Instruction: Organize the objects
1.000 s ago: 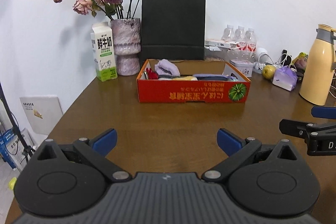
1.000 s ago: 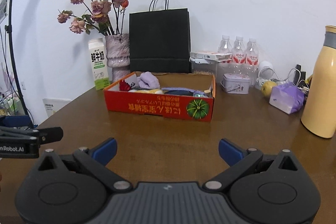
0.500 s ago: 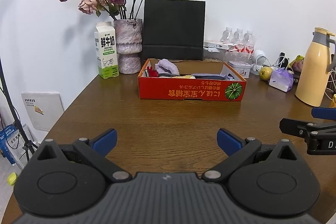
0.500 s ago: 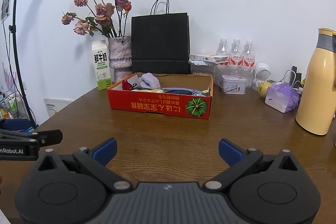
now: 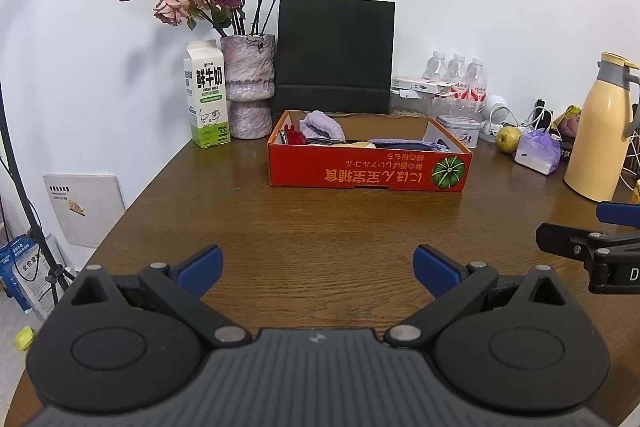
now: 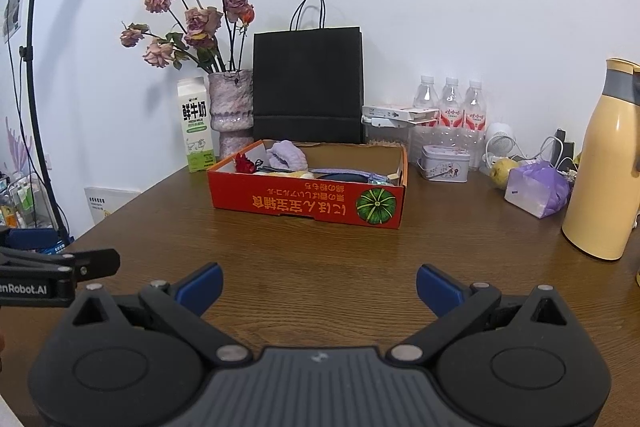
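Note:
A shallow red cardboard box (image 5: 368, 173) (image 6: 308, 201) with a green pumpkin print stands on the brown wooden table (image 5: 320, 227) (image 6: 320, 247), well ahead of both grippers. Inside it lie a lilac knitted piece (image 5: 322, 123) (image 6: 286, 153), a small red item (image 5: 295, 137) (image 6: 244, 163), a yellow thing and a dark blue pouch (image 5: 400, 143). My left gripper (image 5: 318, 265) is open and empty above the near table. My right gripper (image 6: 318, 285) is open and empty too. Each sees the other at its frame edge.
Along the back wall stand a milk carton (image 5: 207, 95), a vase of dried roses (image 5: 248, 87), a black paper bag (image 5: 335, 55), three water bottles (image 6: 452, 107) and a tin (image 6: 444, 163). A yellow thermos (image 5: 602, 127), a purple pack (image 6: 536, 189) and a pear (image 5: 508, 139) sit right.
Both grippers have drawn back from the box, which now looks smaller and farther off. Their fingers stayed open and nothing was picked up.

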Available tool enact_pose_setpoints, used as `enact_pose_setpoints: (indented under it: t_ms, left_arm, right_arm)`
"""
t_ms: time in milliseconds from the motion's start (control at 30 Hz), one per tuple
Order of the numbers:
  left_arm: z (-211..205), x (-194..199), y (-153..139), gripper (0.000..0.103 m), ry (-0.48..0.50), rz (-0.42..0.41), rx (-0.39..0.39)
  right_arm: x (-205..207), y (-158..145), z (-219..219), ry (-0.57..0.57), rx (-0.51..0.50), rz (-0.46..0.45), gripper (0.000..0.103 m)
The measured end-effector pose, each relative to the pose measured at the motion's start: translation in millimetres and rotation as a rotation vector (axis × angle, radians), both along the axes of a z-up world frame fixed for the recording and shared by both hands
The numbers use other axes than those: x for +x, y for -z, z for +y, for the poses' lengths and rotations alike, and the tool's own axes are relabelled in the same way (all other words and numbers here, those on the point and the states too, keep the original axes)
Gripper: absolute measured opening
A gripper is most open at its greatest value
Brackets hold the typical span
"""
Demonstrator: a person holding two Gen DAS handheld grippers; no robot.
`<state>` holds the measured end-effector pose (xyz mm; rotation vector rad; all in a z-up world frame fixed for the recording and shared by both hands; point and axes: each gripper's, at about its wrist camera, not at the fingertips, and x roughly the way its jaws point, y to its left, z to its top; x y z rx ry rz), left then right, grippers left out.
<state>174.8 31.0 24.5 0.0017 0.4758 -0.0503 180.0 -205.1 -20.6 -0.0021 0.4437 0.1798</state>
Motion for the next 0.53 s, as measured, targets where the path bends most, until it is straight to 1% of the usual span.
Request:
enact_pose_setpoints:
  t_ms: [267,433,533]
  left_arm:
    - [0.1,-2.2,-0.6,0.103,0.002,-0.004,-0.003]
    - [1.9,-1.8,-0.7,0.103,0.039,0.032,-0.046]
    - [-1.0,-4.4,-0.8,0.103,0.038,0.023,-0.035]
  right_arm:
    - [-1.5,-1.0,1.3,0.004,0.001,0.002,0.103]
    - [-2.2,-1.7,0.8,0.005,0.001,0.003,0.103]
    - [-2.4,-1.7,0.3,0.005,0.002,0.003,0.103]
